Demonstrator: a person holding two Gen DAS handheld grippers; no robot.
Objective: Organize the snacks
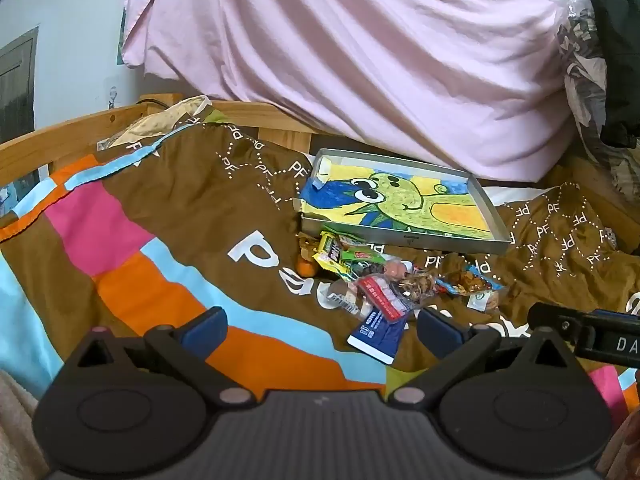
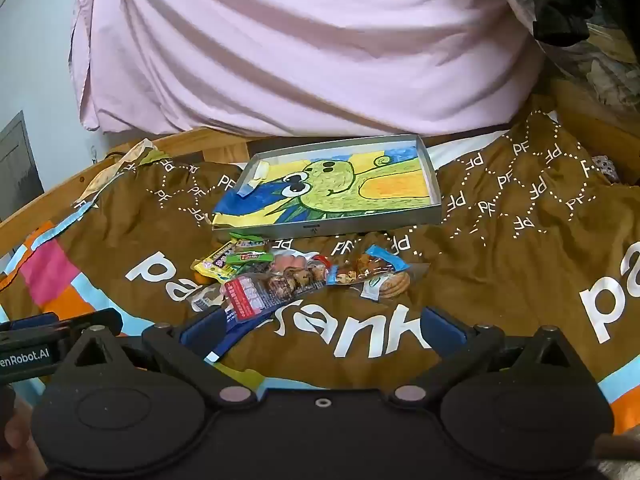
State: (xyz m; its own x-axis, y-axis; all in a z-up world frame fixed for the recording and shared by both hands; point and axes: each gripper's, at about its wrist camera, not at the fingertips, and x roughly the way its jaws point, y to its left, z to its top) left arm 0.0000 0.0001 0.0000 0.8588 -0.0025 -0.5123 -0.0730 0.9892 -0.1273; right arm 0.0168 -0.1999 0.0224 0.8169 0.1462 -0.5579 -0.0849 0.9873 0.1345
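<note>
On the brown quilt [image 2: 500, 280], snack packets [image 2: 296, 276] lie just beyond both gaping, empty grippers [image 1: 322, 326] [image 2: 322, 326]

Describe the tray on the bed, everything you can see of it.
The tray is a shallow grey rectangle, metal by the look of it, with low upright walls. A crayon-style drawing of a green cartoon creature on yellow and blue lines its bottom, and pale tape sits at one far corner. No snacks are in it. It rests slightly tilted on the brown blanket, behind the snack pile, whose nearest packets reach its front wall.
</note>
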